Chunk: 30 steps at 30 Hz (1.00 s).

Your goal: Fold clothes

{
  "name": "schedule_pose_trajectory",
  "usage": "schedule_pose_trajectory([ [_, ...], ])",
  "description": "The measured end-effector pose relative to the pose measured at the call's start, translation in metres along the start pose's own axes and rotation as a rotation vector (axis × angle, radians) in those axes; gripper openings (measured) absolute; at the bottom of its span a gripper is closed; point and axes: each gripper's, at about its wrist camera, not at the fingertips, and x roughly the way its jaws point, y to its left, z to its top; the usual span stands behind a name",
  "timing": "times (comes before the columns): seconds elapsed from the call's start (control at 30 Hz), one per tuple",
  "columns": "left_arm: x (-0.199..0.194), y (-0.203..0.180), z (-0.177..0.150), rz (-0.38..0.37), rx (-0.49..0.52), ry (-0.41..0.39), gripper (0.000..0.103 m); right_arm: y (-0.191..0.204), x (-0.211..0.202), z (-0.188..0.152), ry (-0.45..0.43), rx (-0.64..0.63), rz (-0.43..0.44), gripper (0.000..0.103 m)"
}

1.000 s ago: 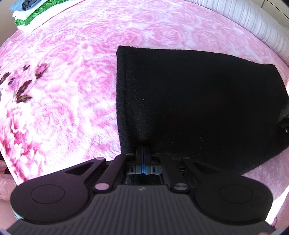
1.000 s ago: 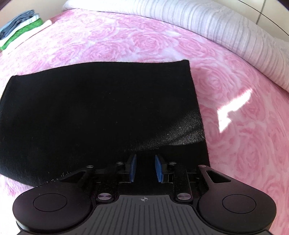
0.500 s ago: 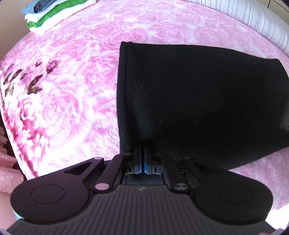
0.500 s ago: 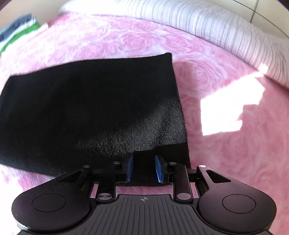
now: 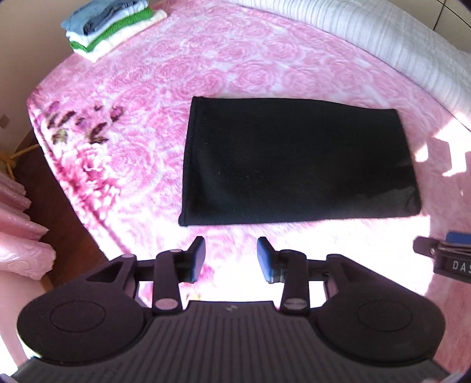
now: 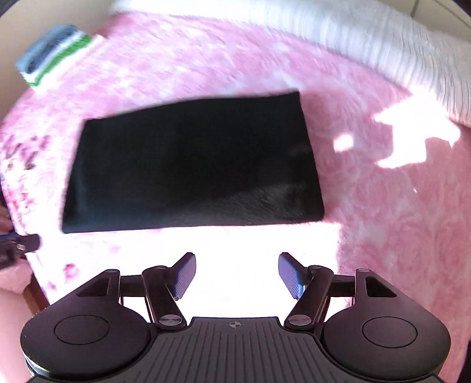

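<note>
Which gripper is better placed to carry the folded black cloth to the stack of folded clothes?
Probably left: the stack lies far left of the black cloth, on the left gripper's side.

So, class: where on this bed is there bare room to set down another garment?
Bare pink blanket lies between the folded black garment and the stack of folded clothes, also between garment and striped pillow. The stack's corner is crowded.

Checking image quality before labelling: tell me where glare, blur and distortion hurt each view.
Left wrist view: sharp; sunlight blows out the blanket just in front of the black cloth; fisheye bends the pillow. Right wrist view: motion-blurred throughout, the cloth edges smeared, with the same glare near the fingers.
</note>
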Motion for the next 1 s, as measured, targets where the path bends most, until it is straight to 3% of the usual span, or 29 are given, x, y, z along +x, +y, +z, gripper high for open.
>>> schedule_pose_trajectory([
  [0.13,-0.031,-0.007,-0.006,0.005,0.007,-0.024,0.048,0.016,-0.034,-0.004,-0.029,-0.04,-0.019,0.071],
  [0.33,-0.077,-0.018,-0.016,0.011,0.018,-0.06,0.048,0.025,-0.066,-0.008,-0.045,-0.043,-0.032,0.071],
  [1.0,-0.15,-0.017,-0.033,0.012,0.036,-0.166,0.048,0.034,-0.137,-0.025,-0.127,-0.045,0.032,0.071],
])
